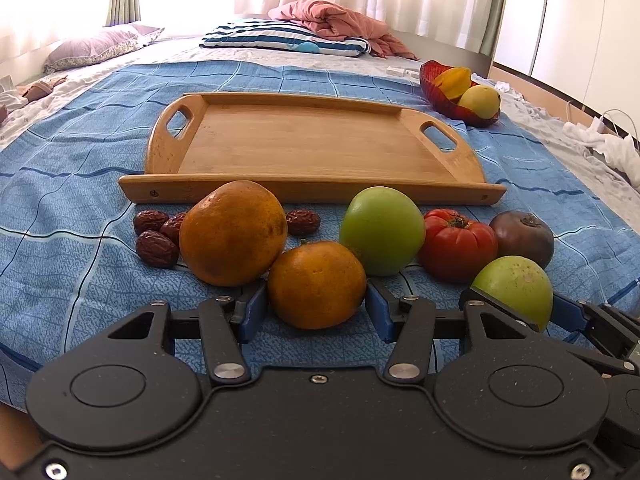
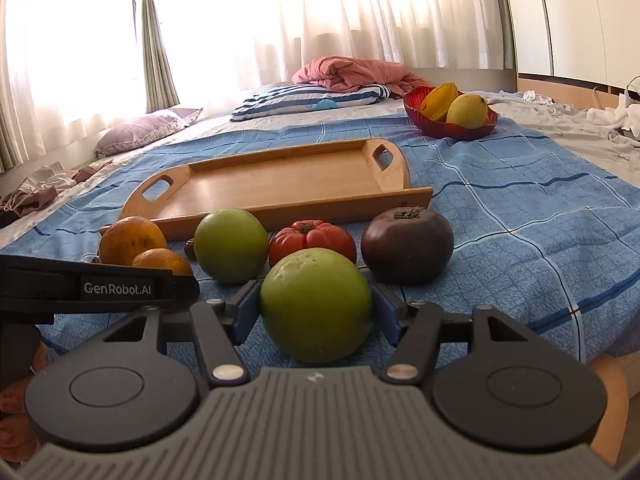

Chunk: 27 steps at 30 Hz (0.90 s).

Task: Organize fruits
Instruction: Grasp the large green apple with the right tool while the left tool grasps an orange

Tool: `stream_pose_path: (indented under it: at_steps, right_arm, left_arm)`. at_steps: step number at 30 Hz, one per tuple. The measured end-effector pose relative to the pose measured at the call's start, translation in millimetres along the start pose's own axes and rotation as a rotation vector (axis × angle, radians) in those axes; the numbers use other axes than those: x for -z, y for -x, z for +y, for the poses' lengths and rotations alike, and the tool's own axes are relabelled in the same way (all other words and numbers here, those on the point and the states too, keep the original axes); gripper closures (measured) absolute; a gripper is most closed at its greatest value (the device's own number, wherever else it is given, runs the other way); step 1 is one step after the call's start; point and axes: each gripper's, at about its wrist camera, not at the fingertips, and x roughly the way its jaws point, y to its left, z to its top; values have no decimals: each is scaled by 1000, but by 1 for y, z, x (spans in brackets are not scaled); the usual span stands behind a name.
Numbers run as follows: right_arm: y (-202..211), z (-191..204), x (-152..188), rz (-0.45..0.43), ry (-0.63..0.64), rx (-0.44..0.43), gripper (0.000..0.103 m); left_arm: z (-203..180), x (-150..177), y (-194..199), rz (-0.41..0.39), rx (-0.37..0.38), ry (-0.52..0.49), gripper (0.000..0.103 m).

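Your left gripper point(image 1: 316, 304) has its blue fingers closed against both sides of the small orange point(image 1: 316, 284), a round, dimpled fruit sitting on the blue checked blanket point(image 1: 72, 248). Your right gripper point(image 2: 316, 312) clamps the near green apple point(image 2: 316, 304) the same way — smooth skin with a pale scuffed patch on top. Just behind the small orange sits the larger orange point(image 1: 232, 232), touching it, with four wrinkled dark-red dates point(image 1: 156, 248) tucked beside and behind it. The second green apple point(image 1: 382, 230) is glossy and even; to its right lie the ribbed red tomato point(image 1: 458, 244) and the dull purple-brown round fruit point(image 1: 522, 238). Beyond the row lies the wooden tray point(image 1: 456, 160), flat-bottomed with a low rim and cut-out handles, nothing in it. Farther off to the right a red ridged bowl point(image 1: 436, 88) holds a yellow star fruit point(image 1: 454, 80) and a yellow-green mango point(image 1: 482, 100). The left view alone shows the dates clearly — in the right view they are mostly hidden behind the oranges and your left gripper's black strap point(image 2: 92, 286) with its printed label. The right view shows the purple fruit's dried calyx and broad squat shape better.
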Motion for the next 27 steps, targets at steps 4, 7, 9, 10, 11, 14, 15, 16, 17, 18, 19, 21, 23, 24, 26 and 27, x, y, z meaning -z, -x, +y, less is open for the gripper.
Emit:
stream_pose_path:
  at_steps: [4,7,9,10,11,14,15,16,17,18,19,21,23,24,26,27]
  right_arm:
    - [1,2,1,-7,14,3,41]
    - [3,1,1,-15,0,-1,41]
    - [4,-1,0,-18,-10,-5,41]
    - [5,-2,0,-17,-18,-8,41]
    - [5,-3,-1,-16,-27,-12,41]
    - [6,-4,-2,-16,-44,-17,41]
    - [7,-4,-2,-18,-45,-16,41]
    - [8,-4,-2,-21,-44,-15,41]
    - [8,-4,-2,-24,-43,-13,41]
    - [9,-4,-2,-27,-44,-11,41]
    - [10,-4,-2,-28,-45,-11,41]
    - [11,-4,-3,-28,-47,-9,41]
    - [11,-5,-3,-26,-48,-5,41]
    - [12,-6,-2,-24,-50,-5,41]
    - [13,-7,-2,-22,-54,-6,41]
    - [14,-8,-2,-22,-56,-7,41]
  left_arm:
    - [-5,3,4,-17,-18,-13,53]
    - [-9,5,9,-34,-32,-29,53]
    - [-10,6,11,-42,-35,-40,53]
    - [-10,7,12,-45,-35,-42,53]
    - [-10,7,14,-47,-33,-43,53]
    - [-10,9,17,-50,-27,-47,53]
    - [-10,10,18,-50,-24,-50,53]
    - [-10,11,19,-51,-22,-52,53]
    - [-11,12,20,-53,-21,-57,53]
    - [-12,13,21,-54,-18,-62,53]
    - [-12,14,22,-55,-17,-62,53]
    - [-13,14,23,-55,-11,-65,53]
    - [-13,15,25,-58,-6,-70,53]
    - [-14,15,26,-61,-4,-74,53]
    - [-16,16,29,-75,-5,-85,53]
    - [-17,17,30,-85,-9,-95,53]
